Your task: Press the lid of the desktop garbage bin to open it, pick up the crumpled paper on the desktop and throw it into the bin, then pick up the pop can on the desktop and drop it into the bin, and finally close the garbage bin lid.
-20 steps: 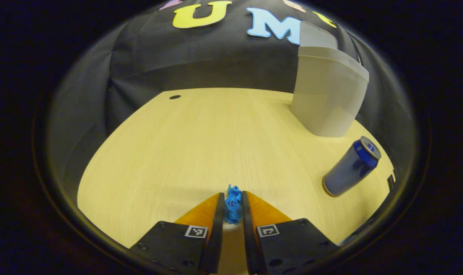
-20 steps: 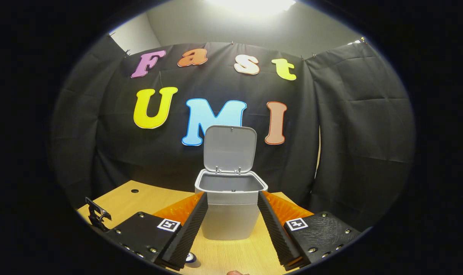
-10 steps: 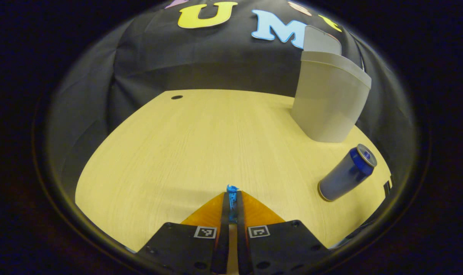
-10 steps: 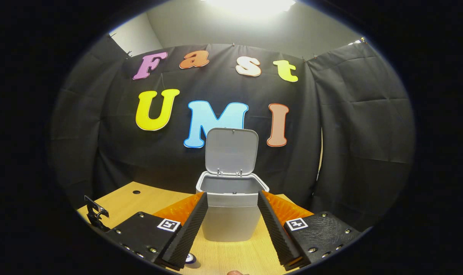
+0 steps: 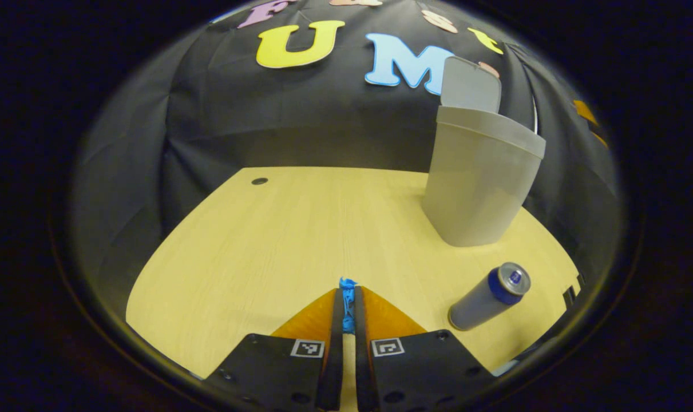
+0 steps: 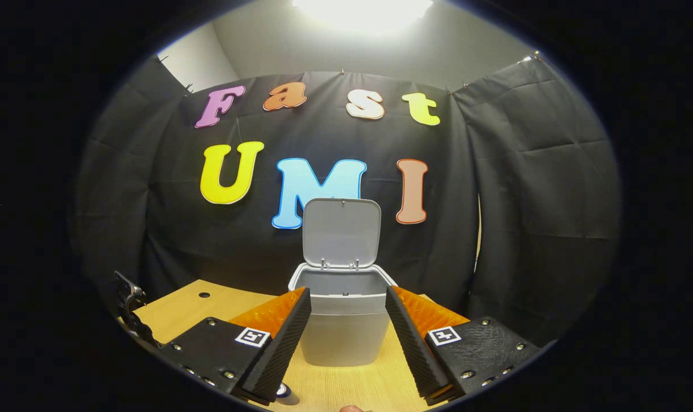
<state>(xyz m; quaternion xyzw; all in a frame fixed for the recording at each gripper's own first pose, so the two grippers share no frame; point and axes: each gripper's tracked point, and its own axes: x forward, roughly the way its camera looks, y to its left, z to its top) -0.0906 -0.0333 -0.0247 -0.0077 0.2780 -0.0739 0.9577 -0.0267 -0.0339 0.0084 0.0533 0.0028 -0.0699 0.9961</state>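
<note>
Pale wooden desk [image 5: 300,240] against black cloth wall [image 6: 529,217]; left gripper [image 5: 348,309] jaws pinch the crumpled paper [image 5: 348,303]; right gripper [image 6: 346,326] jaws spread before the open bin [image 6: 341,337].

No legible txt, square coded markers on left gripper [image 5: 349,303], right gripper [image 6: 346,337], unreadable

Bin [image 6: 336,337] mouth unobstructed, lid [image 6: 340,233] upright
</note>
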